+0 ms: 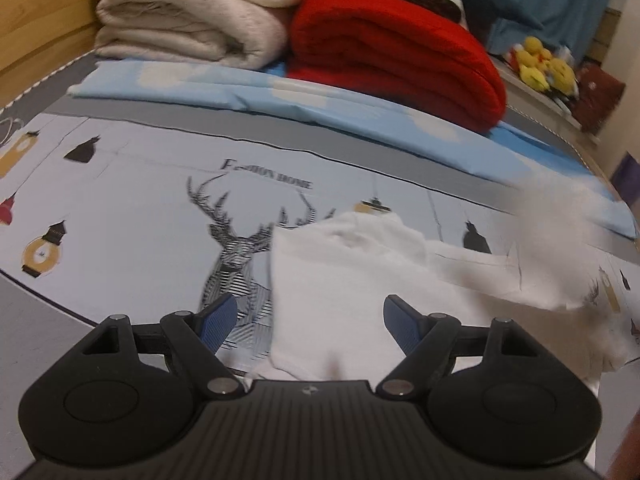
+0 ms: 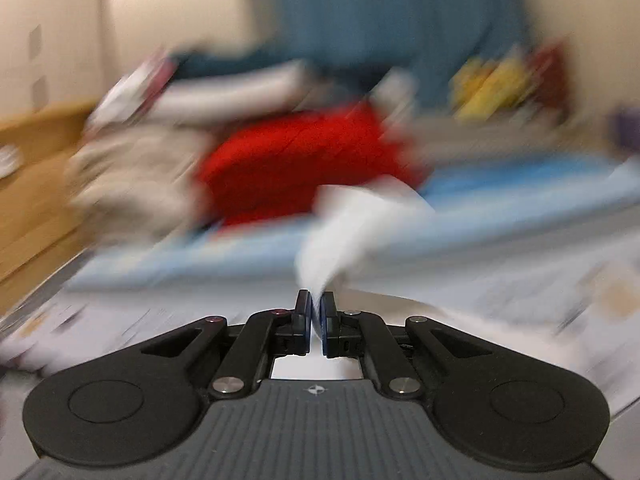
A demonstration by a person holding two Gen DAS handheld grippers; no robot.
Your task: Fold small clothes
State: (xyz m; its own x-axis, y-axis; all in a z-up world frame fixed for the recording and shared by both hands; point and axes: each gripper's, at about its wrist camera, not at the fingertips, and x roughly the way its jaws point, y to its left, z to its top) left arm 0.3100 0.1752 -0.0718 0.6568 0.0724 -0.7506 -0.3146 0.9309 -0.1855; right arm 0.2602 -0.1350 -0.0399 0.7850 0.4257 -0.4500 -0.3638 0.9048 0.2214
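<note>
Mid-fold, right claw (image 2: 316, 314) pinching, apparently, white garment (image 1: 340, 288) edge beside deer print (image 1: 236, 256), left claw (image 1: 306, 316) spread; next, lay it over.

A bed (image 1: 132, 184) spread with a pale sheet printed with a deer and lanterns carries a folded cream blanket (image 1: 188, 12) beside a folded red blanket (image 1: 392, 60) near a wooden headboard (image 1: 36, 28), with a blue curtain (image 1: 548, 0) and yellow plush toys (image 1: 540, 64) behind.
</note>
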